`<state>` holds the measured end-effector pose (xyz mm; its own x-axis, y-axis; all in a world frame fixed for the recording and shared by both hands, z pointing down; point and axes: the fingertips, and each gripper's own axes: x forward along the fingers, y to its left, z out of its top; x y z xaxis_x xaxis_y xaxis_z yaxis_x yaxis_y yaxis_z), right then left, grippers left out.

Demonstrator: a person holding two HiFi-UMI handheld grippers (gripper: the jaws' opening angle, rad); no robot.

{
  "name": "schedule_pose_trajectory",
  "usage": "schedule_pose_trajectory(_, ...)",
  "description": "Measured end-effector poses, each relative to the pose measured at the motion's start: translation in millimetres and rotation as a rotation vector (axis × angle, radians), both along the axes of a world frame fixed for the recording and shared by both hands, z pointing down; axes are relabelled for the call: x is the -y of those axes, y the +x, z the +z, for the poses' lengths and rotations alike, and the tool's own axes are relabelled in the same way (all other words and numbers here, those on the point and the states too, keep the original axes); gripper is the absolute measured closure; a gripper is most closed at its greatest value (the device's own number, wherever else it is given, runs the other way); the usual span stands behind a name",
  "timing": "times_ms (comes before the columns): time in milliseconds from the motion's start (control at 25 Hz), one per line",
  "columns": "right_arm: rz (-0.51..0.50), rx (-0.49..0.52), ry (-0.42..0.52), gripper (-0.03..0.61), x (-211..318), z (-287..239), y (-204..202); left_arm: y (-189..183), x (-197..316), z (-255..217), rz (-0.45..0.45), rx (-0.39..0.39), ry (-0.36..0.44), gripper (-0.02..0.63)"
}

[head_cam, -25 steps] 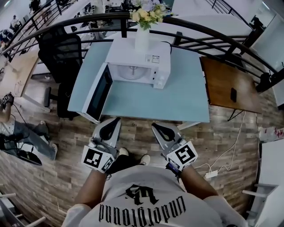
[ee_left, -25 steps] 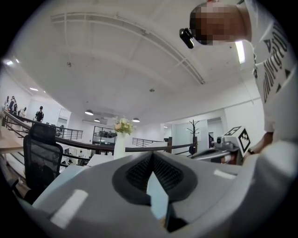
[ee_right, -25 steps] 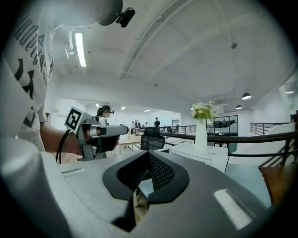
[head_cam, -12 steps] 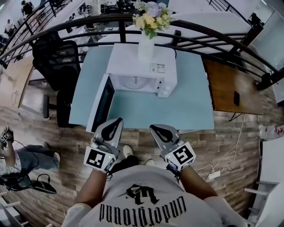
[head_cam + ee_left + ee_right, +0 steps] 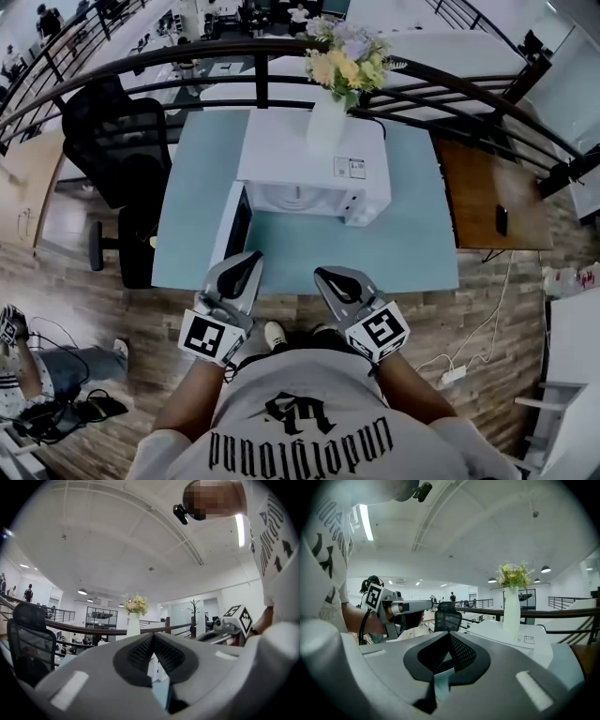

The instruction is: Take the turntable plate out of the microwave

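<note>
The white microwave [image 5: 314, 169] stands on the light blue table [image 5: 412, 239] with its door [image 5: 234, 223] swung open to the left. Inside the cavity, part of the pale turntable plate [image 5: 298, 196] shows. My left gripper [image 5: 248, 259] is shut and empty, just short of the table's near edge and beside the door. My right gripper [image 5: 325, 276] is also shut and empty, at the same edge in front of the microwave. In the left gripper view the jaws [image 5: 152, 641] meet; in the right gripper view they [image 5: 449, 637] meet too. Both stand well apart from the plate.
A white vase with flowers [image 5: 330, 112] stands on top of the microwave. A black office chair [image 5: 122, 150] sits left of the table and a brown side table [image 5: 492, 192] to its right. A curved dark railing [image 5: 450, 80] runs behind. A cable lies on the wood floor [image 5: 459, 361].
The person has stepped closer to the table. Both shut grippers have moved forward together to its near edge, and the microwave looms larger in view.
</note>
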<state>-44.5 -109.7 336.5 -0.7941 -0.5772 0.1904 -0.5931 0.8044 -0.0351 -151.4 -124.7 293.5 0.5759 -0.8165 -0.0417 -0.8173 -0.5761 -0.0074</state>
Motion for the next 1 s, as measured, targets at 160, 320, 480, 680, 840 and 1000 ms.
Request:
schedule_pose_trajectory(160,-0.007,-0.004,-0.018,0.575,19,6,-6,-7,16,7,-0.010,-0.002,-0.025,0.565)
schedule_pose_trajectory(320,-0.008,0.008,-0.039,0.575,41,11,-8,-10,34,13,-0.031,0.000,-0.043,0.564)
schedule_pose_trajectory(480,-0.036,0.009,-0.065,0.574,61,22,-12,-11,51,15,-0.055,-0.006,-0.048,0.565)
schedule_pose_trajectory(680,-0.055,0.002,-0.120,0.574,93,39,-13,-10,71,29,-0.089,-0.025,-0.095,0.563)
schedule_pose_trajectory(840,-0.064,0.013,-0.197,0.573,117,62,-12,-9,90,42,-0.112,-0.017,-0.104,0.565)
schedule_pose_trajectory(1000,-0.068,0.029,-0.284,0.552,140,88,-15,-9,111,56,-0.136,-0.013,-0.121,0.563)
